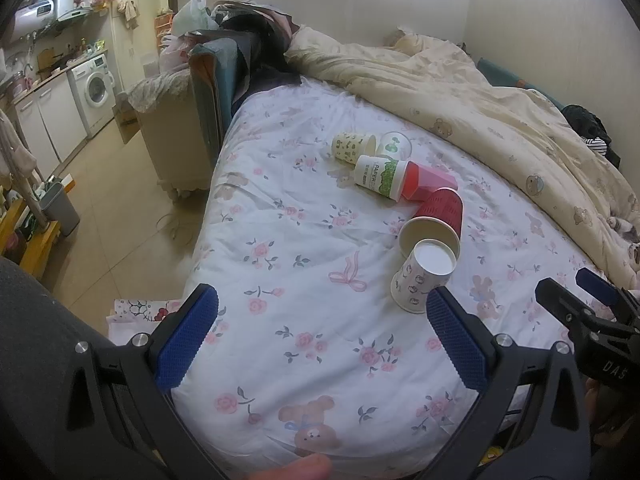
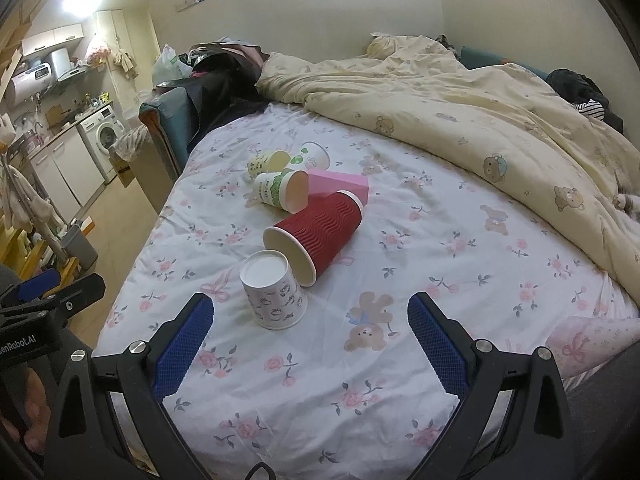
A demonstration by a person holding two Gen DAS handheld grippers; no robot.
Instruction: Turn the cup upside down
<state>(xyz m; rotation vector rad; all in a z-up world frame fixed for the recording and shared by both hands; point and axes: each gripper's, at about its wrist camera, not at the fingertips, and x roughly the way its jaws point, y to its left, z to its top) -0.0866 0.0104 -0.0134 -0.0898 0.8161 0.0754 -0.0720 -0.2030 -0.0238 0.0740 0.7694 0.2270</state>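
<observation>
A white patterned paper cup stands upside down on the floral bed sheet. A red ribbed cup lies on its side just behind it. Farther back lie a green-and-white paper cup, a pink cup, a yellow patterned cup and a white cup with a sprout print. My left gripper is open and empty, near the upside-down cup. My right gripper is open and empty, just in front of that cup.
A cream bear-print duvet is bunched along the far and right side of the bed. The bed's left edge drops to a tiled floor. A grey bin and a washing machine stand at the left.
</observation>
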